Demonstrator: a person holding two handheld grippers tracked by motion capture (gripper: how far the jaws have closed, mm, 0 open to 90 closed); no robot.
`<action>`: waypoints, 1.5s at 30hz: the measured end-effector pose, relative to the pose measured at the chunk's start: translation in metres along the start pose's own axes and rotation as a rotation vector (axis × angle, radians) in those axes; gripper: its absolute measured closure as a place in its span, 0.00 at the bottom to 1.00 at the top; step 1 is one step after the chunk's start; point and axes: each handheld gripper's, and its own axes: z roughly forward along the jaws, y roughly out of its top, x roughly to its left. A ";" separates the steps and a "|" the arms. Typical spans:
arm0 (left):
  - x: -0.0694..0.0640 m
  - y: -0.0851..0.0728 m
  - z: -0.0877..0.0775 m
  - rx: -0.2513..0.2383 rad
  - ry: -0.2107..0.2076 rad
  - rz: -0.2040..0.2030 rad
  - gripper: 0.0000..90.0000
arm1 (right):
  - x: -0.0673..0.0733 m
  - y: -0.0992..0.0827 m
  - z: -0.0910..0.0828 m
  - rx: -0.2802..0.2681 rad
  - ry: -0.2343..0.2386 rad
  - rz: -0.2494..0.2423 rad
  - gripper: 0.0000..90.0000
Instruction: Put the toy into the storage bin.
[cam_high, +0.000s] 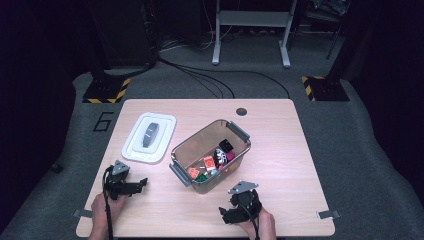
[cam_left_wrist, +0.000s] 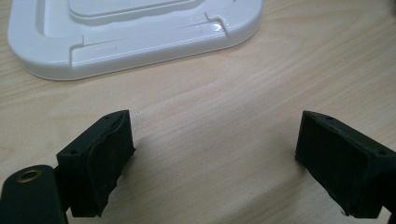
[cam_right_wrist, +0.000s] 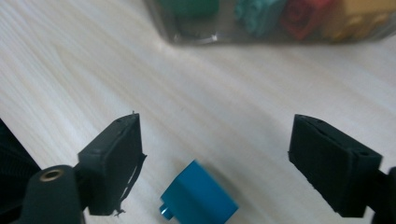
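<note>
A clear plastic bin (cam_high: 197, 141) stands mid-table and holds several coloured blocks (cam_high: 209, 162). Its white lid (cam_high: 150, 137) lies flat to the left. My left gripper (cam_high: 142, 183) rests low over the table at the front left. Its jaws (cam_left_wrist: 212, 154) stand open over bare wood, just short of the lid (cam_left_wrist: 135, 42). My right gripper (cam_high: 234, 213) hangs near the front edge, in front of the bin. It is open (cam_right_wrist: 215, 158), and a small blue block (cam_right_wrist: 198, 198) lies on the table between its jaws, touching neither pad.
The bin's near wall (cam_right_wrist: 210, 37) crosses the top of the right gripper view, with green, teal, red and orange blocks behind it. A round dark hole (cam_high: 241, 111) marks the table's far side. Bare wood lies between the two grippers.
</note>
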 end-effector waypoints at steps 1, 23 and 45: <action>0.000 0.000 0.000 -0.002 0.002 -0.003 0.12 | 0.002 -0.003 0.002 0.005 -0.015 -0.002 0.21; 0.000 0.000 0.000 0.002 0.002 0.007 0.12 | -0.021 -0.035 -0.017 0.012 -0.100 0.072 0.46; 0.000 0.000 0.000 0.000 0.003 0.008 0.12 | -0.028 -0.050 -0.019 0.003 -0.134 0.105 0.54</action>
